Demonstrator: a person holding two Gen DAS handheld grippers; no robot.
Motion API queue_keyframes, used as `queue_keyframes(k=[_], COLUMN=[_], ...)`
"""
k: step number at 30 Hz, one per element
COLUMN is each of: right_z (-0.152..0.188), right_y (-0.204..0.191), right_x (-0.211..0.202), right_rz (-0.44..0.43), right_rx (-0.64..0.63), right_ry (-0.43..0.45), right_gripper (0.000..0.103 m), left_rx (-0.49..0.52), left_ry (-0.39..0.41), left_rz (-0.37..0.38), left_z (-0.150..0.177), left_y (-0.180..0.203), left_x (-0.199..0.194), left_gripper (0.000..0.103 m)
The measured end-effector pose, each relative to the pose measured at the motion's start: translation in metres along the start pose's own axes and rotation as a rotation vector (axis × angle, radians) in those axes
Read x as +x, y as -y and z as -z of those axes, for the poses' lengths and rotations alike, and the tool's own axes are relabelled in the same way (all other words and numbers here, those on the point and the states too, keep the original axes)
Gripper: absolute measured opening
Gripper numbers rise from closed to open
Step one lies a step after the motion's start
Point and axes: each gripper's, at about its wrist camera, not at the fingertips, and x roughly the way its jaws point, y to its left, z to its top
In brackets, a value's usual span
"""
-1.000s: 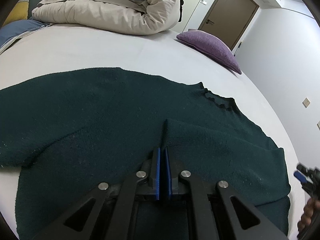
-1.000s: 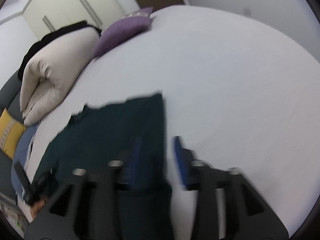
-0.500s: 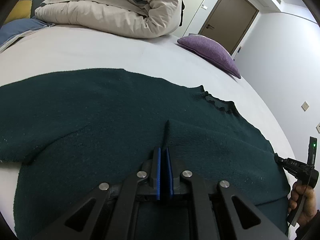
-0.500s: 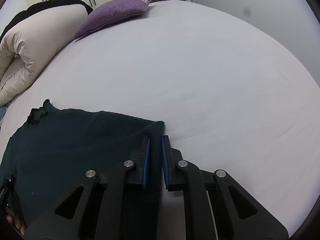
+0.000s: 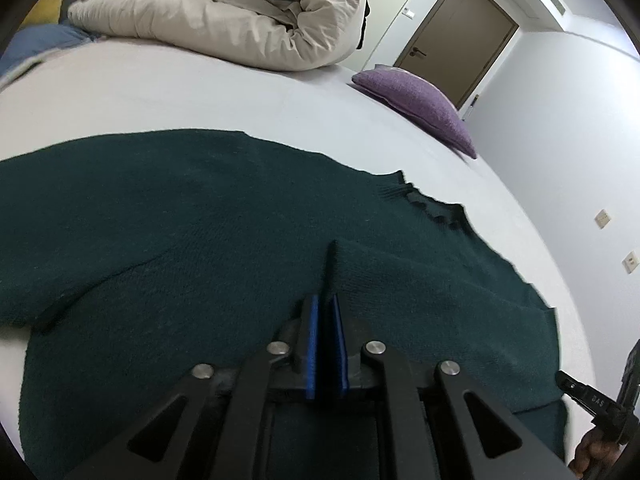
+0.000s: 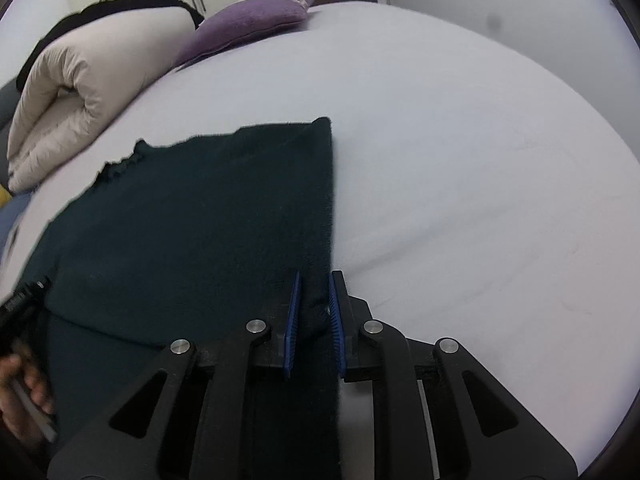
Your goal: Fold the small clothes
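Both my grippers are clamped on the sweater [image 5: 200,216]: left gripper [image 5: 325,316] mid-body, right gripper [image 6: 314,300] on its right edge. Its bulk lies leftward, so I'd fold that way.

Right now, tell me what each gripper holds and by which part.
Left gripper: shut on a pinched ridge mid-body of the dark green sweater. Right gripper: closed around its folded side edge.

Both wrist cameras ride low, close over the dark green knitted sweater [image 5: 224,216] [image 6: 192,216] on the white bed [image 5: 168,92] [image 6: 460,152], and share the purple pillow [image 5: 416,108] [image 6: 248,24] and beige rolled duvet [image 5: 224,12] [image 6: 84,80].
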Motion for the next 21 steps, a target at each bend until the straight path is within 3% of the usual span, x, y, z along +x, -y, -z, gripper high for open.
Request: queue_keyframes(k=[2, 4, 6, 7, 12, 16, 21], right_z=[-0.006, -0.004, 0.005, 0.011, 0.043, 0.089, 0.129], right_y=[0.004, -0.003, -0.012, -0.02, -0.059, -0.084, -0.136], right_x=[-0.02, -0.051, -0.086, -0.101, -0.139, -0.153, -0.147], right_rz=[0.002, -0.022, -0.014, -0.019, -0.098, -0.186, -0.269], right_rx=[0.054, 0.053, 0.022, 0.004, -0.086, -0.118, -0.161], right_ry=[0.021, 0.113, 0.183, 0.211, 0.203, 0.133, 0.069], right_gripper=[0.022, 0.026, 0.044, 0.046, 0.048, 0.048, 0.048], left_rx=[-0.019, -0.024, -0.07, -0.095, -0.175, -0.347, -0.595], left_ry=[-0.049, -0.064, -0.029, 0.0, 0.085, 0.127, 0.176], left_rz=[0.037, 0.022, -0.007, -0.011, -0.002, -0.052, -0.048], left_z=[-0.009, -0.016, -0.023, -0.025, -0.017, 0.013, 0.053], left_y=[-0.001, 0.001, -0.004, -0.009, -0.059, -0.134, -0.218], left_x=[0.0, -0.009, -0.03, -0.045, -0.117, -0.165, -0.199], left_gripper=[0.025, 0.045, 0.076, 0.079, 0.082, 0.081, 0.078])
